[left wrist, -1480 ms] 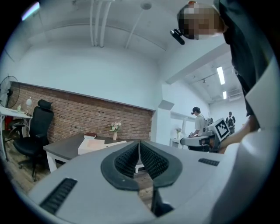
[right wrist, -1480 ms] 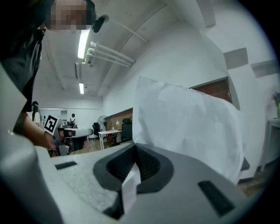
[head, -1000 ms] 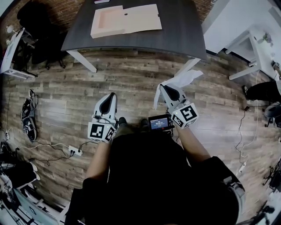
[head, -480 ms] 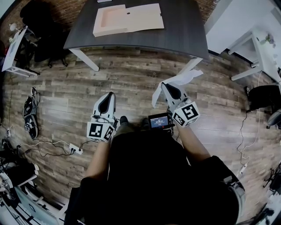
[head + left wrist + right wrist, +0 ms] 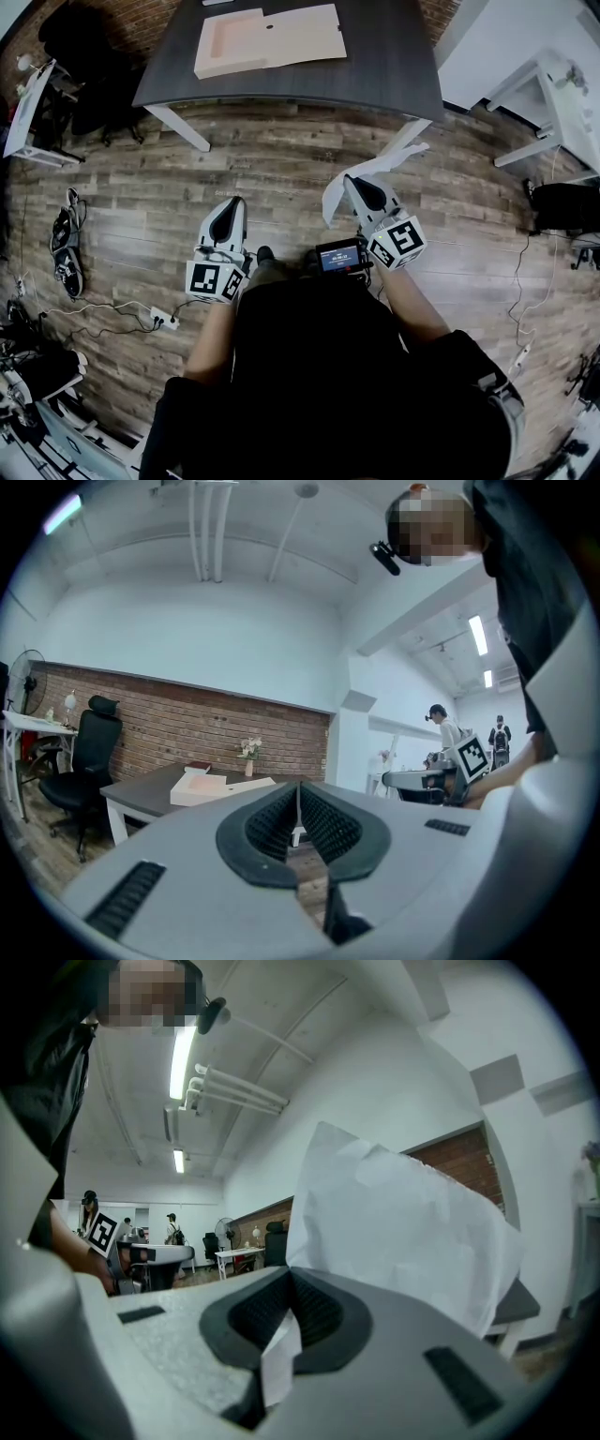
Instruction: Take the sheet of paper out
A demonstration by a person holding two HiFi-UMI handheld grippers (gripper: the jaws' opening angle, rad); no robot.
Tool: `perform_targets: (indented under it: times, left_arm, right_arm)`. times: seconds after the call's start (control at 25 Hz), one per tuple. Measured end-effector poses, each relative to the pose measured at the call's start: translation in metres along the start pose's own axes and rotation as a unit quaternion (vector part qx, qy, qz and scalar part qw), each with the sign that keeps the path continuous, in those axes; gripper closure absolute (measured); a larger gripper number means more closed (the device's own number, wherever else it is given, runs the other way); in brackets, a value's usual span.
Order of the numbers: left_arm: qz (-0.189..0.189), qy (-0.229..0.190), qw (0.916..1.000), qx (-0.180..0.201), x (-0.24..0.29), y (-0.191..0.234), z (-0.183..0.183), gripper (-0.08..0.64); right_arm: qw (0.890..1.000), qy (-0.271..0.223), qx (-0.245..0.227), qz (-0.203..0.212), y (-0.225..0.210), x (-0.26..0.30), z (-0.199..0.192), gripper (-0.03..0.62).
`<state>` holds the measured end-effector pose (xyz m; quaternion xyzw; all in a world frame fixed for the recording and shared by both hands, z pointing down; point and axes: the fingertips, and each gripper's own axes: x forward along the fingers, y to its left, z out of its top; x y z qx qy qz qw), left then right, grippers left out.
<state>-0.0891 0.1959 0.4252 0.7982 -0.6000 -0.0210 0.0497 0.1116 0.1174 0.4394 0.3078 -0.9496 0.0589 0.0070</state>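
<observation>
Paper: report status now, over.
Right tool shut on paper, paper out, clear of the table. Left tool shut, empty. Nothing in the way.

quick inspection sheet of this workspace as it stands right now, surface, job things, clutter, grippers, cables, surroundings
surface: dark table ahead of the person, carrying an open beige box
job's things: white sheet of paper held up over the wooden floor, well away from the box
clutter: what look like shoes on the floor at the left
grippers: right gripper shut on an edge of the sheet; left gripper shut, nothing between its jaws
cables: power strip with white cable at the left; another cable on the floor at the right
surroundings: brick wall, black office chair, white desk
</observation>
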Motion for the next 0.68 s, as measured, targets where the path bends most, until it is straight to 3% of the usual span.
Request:
perform_targets:
  times: [0.68]
  left_arm:
    - [-0.001, 0.005, 0.9999, -0.01, 0.019, -0.01, -0.002, 0.559]
  right_arm:
    - [1.0, 0.001, 0.014, -0.002, -0.028, -0.001, -0.005, 0.589]
